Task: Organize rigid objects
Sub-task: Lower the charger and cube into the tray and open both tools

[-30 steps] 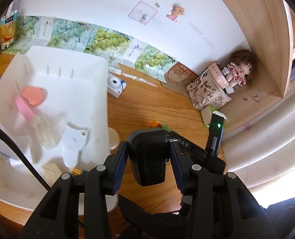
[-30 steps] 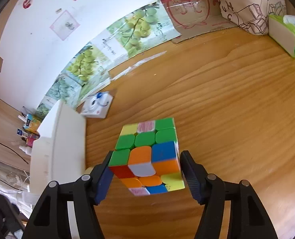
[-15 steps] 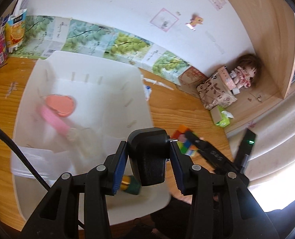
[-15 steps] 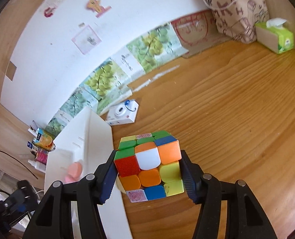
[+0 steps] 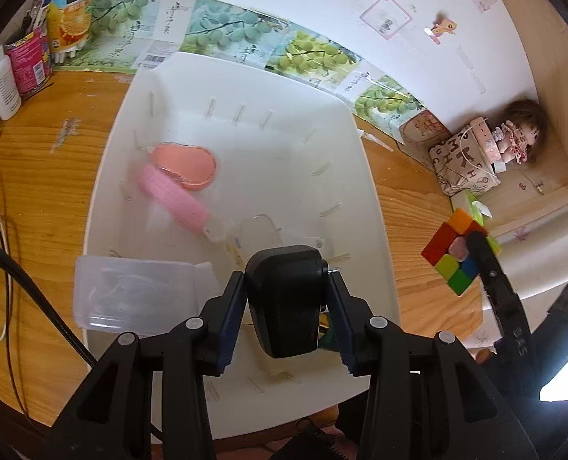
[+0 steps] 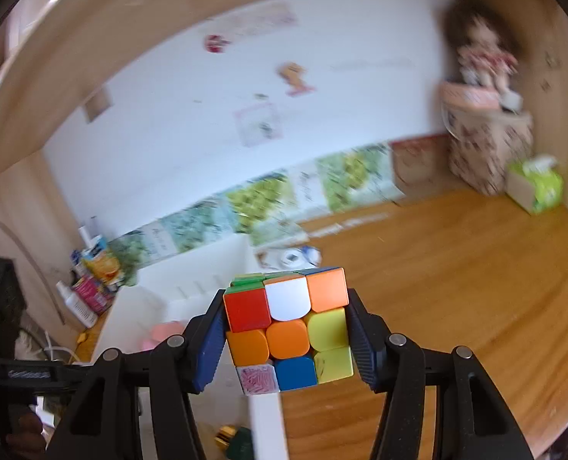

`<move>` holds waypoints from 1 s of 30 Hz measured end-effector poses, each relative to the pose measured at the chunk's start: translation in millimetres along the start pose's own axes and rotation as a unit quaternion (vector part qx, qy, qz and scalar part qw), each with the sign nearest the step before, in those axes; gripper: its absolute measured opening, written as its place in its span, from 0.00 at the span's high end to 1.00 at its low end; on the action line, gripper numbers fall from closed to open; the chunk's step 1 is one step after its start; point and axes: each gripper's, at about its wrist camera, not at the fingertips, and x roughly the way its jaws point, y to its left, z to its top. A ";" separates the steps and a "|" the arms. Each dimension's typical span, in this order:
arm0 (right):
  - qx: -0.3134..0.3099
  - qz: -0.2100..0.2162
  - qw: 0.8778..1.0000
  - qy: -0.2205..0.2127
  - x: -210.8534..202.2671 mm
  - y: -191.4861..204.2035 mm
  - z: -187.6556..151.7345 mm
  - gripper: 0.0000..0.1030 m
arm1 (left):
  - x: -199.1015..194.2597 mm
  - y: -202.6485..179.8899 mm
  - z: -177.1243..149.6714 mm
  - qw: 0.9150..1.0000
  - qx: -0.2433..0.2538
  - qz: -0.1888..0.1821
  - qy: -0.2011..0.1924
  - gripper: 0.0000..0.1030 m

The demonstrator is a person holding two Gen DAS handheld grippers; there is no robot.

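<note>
Wooden desk point(image 5: 414, 207) below, the left gripper point(image 5: 285, 304) clamps a black plastic block point(image 5: 284, 303) over the white plastic bin point(image 5: 375, 207). Beyond, the right gripper point(image 6: 285, 329) carries a multicoloured puzzle cube point(image 6: 287, 326), apparently near the bin's rim. Next: lower, release inside.

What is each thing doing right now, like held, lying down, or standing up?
Left tongs: shut on black gadget, above the white bin.
Right tongs: shut on puzzle cube, in the air.
Pink brush: lying in bin.
Clear box: lying in bin.
White bottle: standing upright.
</note>
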 end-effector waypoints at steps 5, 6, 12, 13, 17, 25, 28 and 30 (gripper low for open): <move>-0.073 0.041 0.996 -0.015 -4.8 36.9 -3.6 0.44 | -7.6 6.2 -0.8 1.000 -0.005 -0.010 -0.009 0.55; -0.085 0.049 0.995 -0.016 -5.3 43.5 -5.1 0.44 | -9.2 6.0 -1.5 1.000 -0.002 -0.012 -0.011 0.55; -0.149 0.087 0.985 -0.010 -7.2 75.5 -13.1 0.44 | -14.1 9.2 -0.7 0.999 -0.008 -0.025 -0.020 0.54; -0.156 0.090 0.984 -0.009 -7.7 78.8 -14.3 0.44 | -14.6 9.3 -0.6 0.999 -0.008 -0.026 -0.022 0.54; -0.165 0.095 0.982 -0.001 -7.0 83.3 -17.0 0.43 | -20.2 9.0 -1.0 0.998 -0.011 -0.050 -0.036 0.41; -0.155 0.078 0.984 -0.028 -14.8 77.3 -15.1 0.23 | -26.9 1.2 0.0 0.996 -0.002 -0.069 -0.057 0.21; -0.153 0.076 0.985 -0.026 -14.7 75.0 -15.1 0.22 | -27.2 2.5 -0.3 0.996 -0.010 -0.070 -0.062 0.21; -0.152 0.074 0.985 -0.026 -15.5 73.1 -15.0 0.22 | -27.1 2.9 -0.5 0.995 -0.013 -0.071 -0.063 0.21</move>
